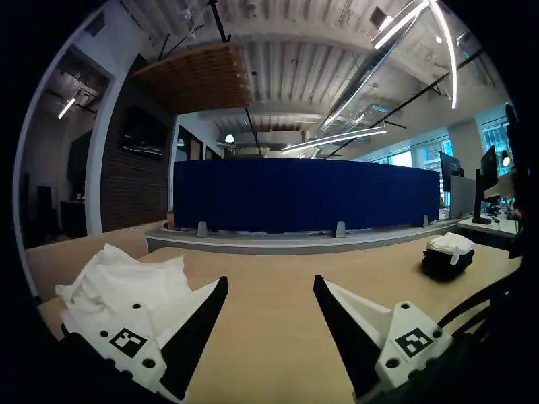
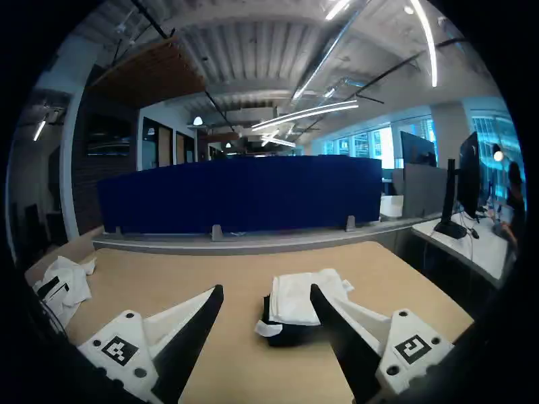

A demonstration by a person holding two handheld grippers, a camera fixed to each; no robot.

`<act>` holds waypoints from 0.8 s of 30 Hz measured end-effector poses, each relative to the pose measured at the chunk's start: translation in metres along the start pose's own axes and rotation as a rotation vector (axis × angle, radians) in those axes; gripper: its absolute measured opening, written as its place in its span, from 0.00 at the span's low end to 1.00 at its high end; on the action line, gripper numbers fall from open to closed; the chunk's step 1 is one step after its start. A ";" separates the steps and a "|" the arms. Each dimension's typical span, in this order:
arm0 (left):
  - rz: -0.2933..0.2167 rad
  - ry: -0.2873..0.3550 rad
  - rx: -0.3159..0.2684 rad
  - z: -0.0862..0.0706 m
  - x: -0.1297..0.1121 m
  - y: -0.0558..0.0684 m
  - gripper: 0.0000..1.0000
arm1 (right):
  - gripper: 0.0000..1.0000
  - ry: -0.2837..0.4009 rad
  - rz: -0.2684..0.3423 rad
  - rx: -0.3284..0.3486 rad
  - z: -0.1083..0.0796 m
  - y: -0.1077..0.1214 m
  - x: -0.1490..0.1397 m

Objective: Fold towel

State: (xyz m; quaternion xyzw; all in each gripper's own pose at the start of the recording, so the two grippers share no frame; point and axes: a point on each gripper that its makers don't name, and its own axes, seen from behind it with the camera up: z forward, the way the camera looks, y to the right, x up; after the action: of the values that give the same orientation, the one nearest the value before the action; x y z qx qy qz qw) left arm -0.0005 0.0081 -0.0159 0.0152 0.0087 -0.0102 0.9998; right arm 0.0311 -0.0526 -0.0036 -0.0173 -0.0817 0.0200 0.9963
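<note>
The left gripper (image 1: 269, 279) holds its jaws open and empty. A crumpled white towel (image 1: 128, 283) lies at 9 o'clock on the surface (image 1: 283, 337), partly hidden. The right gripper (image 2: 266, 288) is open too, with folded towels (image 2: 296, 296) at 12 o'clock.

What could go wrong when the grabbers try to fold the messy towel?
1. The crumpled white towel is bunched in a heap. The open left gripper might pinch several layers instead of one corner, and the fold would come out lumpy.
2. It lies close to the edge of the table, so a tug could drag it off.
3. The open right gripper points at the folded stack and could bump it apart.
</note>
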 end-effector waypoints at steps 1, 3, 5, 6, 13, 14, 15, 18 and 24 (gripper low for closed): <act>0.000 -0.002 -0.001 0.000 -0.003 0.001 0.94 | 1.00 0.000 -0.001 0.001 0.001 0.000 -0.001; 0.003 -0.004 -0.004 0.001 -0.009 0.003 0.94 | 1.00 0.001 -0.002 0.003 0.003 -0.001 -0.002; 0.008 -0.003 -0.008 0.001 -0.011 0.005 0.94 | 1.00 0.000 -0.003 0.005 0.004 0.000 -0.003; 0.010 -0.002 -0.009 0.001 -0.012 0.006 0.94 | 1.00 0.000 -0.002 0.005 0.005 0.000 -0.004; 0.000 -0.009 -0.002 0.005 -0.018 0.000 0.94 | 1.00 0.005 0.012 0.000 0.008 0.004 -0.004; -0.003 -0.009 -0.001 0.005 -0.020 -0.001 0.94 | 1.00 0.006 0.013 0.002 0.008 0.004 -0.004; -0.002 -0.009 0.000 0.005 -0.020 -0.001 0.94 | 1.00 0.004 0.012 0.003 0.008 0.004 -0.005; 0.007 -0.006 0.002 0.005 -0.021 0.000 0.94 | 1.00 -0.002 0.006 0.005 0.008 0.003 -0.006; 0.013 -0.002 0.001 0.003 -0.021 0.000 0.94 | 1.00 0.002 0.012 0.007 0.011 0.005 -0.005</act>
State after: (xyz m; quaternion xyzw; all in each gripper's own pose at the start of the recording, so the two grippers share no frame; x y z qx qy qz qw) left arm -0.0212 0.0083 -0.0124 0.0158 0.0074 -0.0037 0.9998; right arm 0.0240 -0.0473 0.0057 -0.0146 -0.0808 0.0263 0.9963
